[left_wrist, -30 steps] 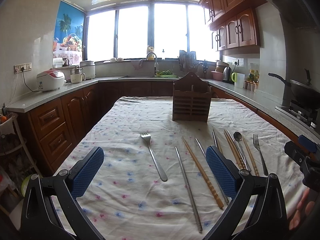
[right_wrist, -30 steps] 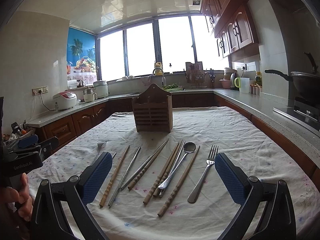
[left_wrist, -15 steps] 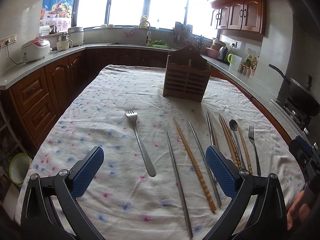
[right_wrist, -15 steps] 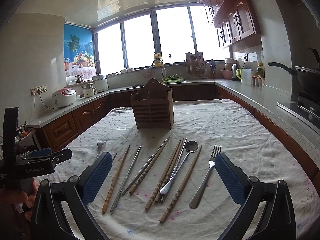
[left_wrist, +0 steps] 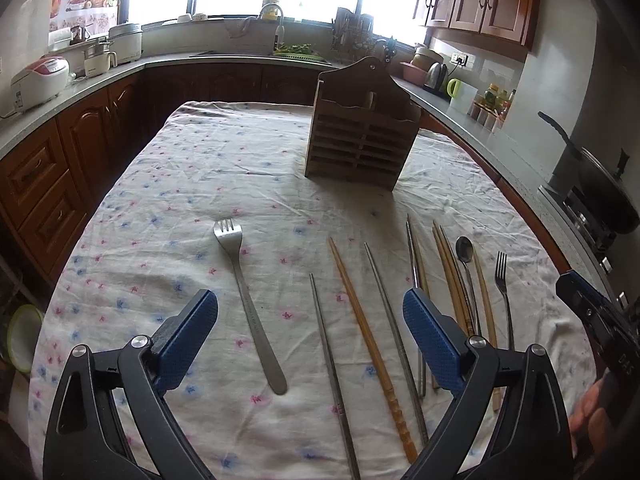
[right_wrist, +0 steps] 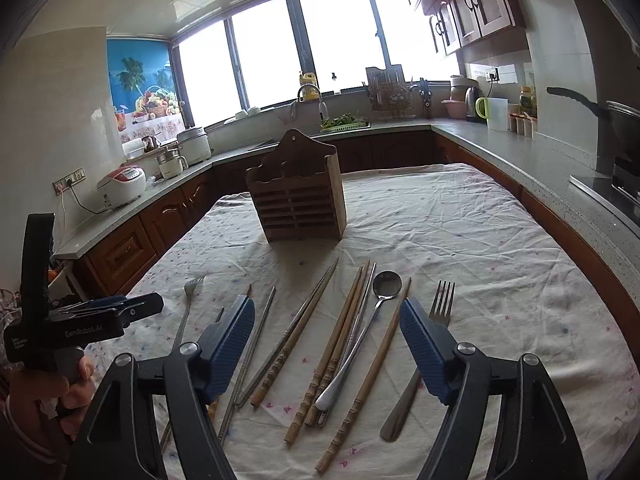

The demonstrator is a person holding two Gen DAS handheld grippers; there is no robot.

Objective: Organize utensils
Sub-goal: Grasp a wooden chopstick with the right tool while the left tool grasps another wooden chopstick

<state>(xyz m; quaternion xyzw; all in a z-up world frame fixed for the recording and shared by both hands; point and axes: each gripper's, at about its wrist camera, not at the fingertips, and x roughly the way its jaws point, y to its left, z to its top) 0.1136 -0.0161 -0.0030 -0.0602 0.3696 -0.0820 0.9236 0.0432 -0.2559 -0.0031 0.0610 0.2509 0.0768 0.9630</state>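
Note:
A slatted wooden utensil holder (left_wrist: 362, 140) (right_wrist: 298, 204) stands upright on the flowered tablecloth (left_wrist: 192, 184). A steel fork (left_wrist: 248, 304) lies alone at the left, in front of my left gripper (left_wrist: 310, 320). Its jaws are wide and closing, above the cloth, with nothing pressed between them. Right of the fork lie metal chopsticks (left_wrist: 332, 360), wooden chopsticks (left_wrist: 368, 344), a spoon (left_wrist: 466, 252) and a second fork (left_wrist: 502, 280). My right gripper (right_wrist: 328, 332) hovers over the spoon (right_wrist: 360, 340) and wooden chopsticks (right_wrist: 344, 328), jaws closing, gripping nothing. The second fork (right_wrist: 444, 300) lies by its right pad.
Dark wooden cabinets and a grey counter (right_wrist: 500, 148) ring the table, carrying a rice cooker (left_wrist: 40, 76), a kettle (right_wrist: 472, 98) and a sink (right_wrist: 320, 112). A wok (left_wrist: 608, 188) sits on the stove at right. A hand (right_wrist: 60, 388) holds the left gripper (right_wrist: 80, 320).
The left gripper tipped down and moved in over the table, so the utensils look nearer. The right gripper moved forward, and its pads came noticeably closer together; the left pads narrowed slightly.

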